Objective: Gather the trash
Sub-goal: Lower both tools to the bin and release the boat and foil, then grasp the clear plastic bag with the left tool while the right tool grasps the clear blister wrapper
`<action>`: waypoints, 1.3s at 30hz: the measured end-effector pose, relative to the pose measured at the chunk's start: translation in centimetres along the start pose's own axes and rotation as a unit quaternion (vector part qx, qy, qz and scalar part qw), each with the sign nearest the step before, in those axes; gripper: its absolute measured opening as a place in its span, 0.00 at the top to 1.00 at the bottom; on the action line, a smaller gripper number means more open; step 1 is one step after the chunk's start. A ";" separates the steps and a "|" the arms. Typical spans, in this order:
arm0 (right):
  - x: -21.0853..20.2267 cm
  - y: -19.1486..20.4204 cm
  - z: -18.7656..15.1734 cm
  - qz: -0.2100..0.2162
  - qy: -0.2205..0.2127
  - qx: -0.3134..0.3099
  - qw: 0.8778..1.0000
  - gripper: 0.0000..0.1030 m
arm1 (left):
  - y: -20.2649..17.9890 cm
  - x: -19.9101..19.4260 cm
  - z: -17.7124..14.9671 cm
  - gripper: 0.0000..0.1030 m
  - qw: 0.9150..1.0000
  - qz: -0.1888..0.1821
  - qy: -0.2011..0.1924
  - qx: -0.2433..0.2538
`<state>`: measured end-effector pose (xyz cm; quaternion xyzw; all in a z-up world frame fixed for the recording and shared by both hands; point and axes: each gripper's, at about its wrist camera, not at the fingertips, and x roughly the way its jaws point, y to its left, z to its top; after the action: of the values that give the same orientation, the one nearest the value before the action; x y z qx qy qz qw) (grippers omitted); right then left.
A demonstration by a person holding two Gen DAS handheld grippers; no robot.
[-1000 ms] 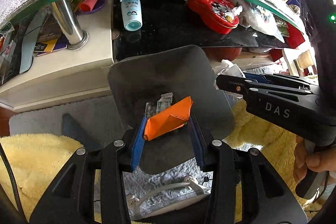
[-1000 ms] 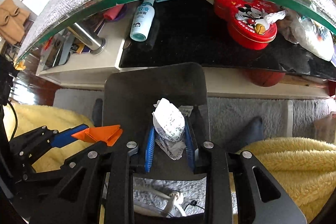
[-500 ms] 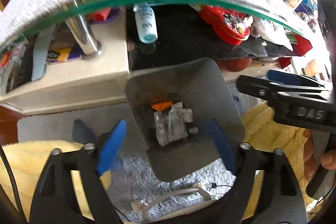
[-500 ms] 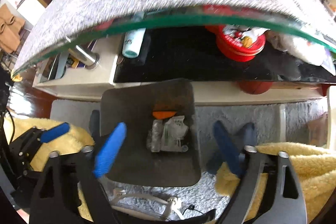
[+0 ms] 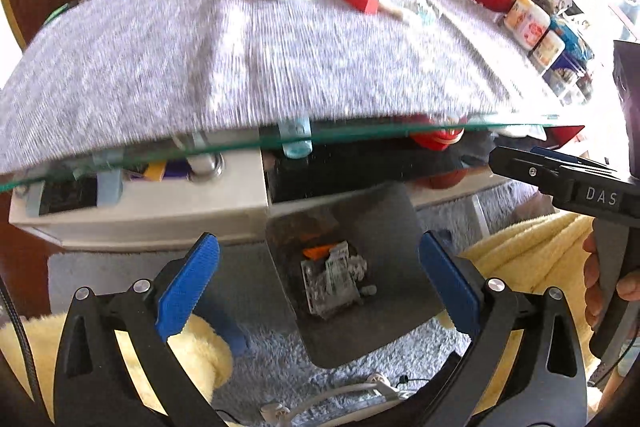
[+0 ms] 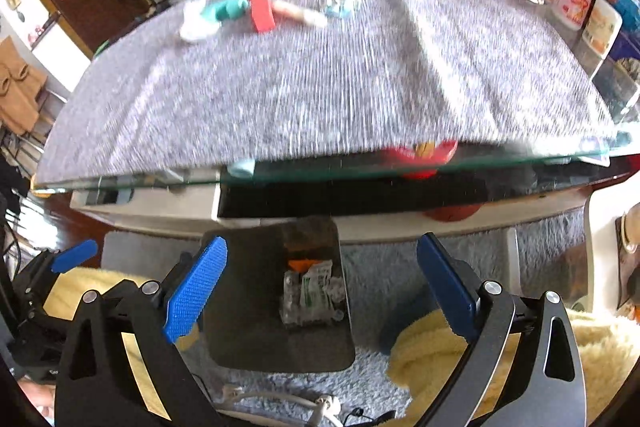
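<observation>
Since a second ago both grippers have let go of their loads and lifted, so the top of the counter (image 5: pixel 248 67) has come into view. The left gripper (image 5: pixel 320 287) is spread wide with nothing between its blue pads, and the right gripper (image 6: pixel 320 283) is spread just as wide and empty. The orange paper (image 5: pixel 318 251) and the crumpled wrappers (image 5: pixel 332 283) now lie together inside the dark bin (image 5: pixel 384 211), which stands on the grey rug (image 5: pixel 276 359) below the counter's glass edge. On the grey cloth covering the counter, blurred, more scraps remain: a white tissue (image 6: pixel 194 23), a teal piece (image 6: pixel 228 9), a red packet (image 6: pixel 262 11) and a small crumpled wrapper (image 6: pixel 342 1).
</observation>
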<state>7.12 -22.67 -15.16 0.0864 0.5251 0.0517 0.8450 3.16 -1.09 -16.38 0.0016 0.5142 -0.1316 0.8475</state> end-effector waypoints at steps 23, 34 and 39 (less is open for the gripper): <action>2.5 -1.3 14.1 -0.012 -0.046 0.009 0.999 0.06 | 3.2 2.3 15.1 0.08 0.999 0.029 -0.044 -0.012; 6.0 -2.2 18.0 -0.009 -0.041 0.013 0.999 0.18 | 4.3 7.0 20.4 0.08 0.999 0.019 -0.033 -0.018; 7.4 -2.3 18.9 -0.001 -0.035 0.015 0.999 0.36 | 4.2 8.8 22.0 0.14 0.999 0.018 -0.028 -0.018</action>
<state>27.31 -25.36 -13.91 0.1003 0.4963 0.0405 0.8614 27.05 -2.04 -14.22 -0.0085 0.4929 -0.1071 0.8634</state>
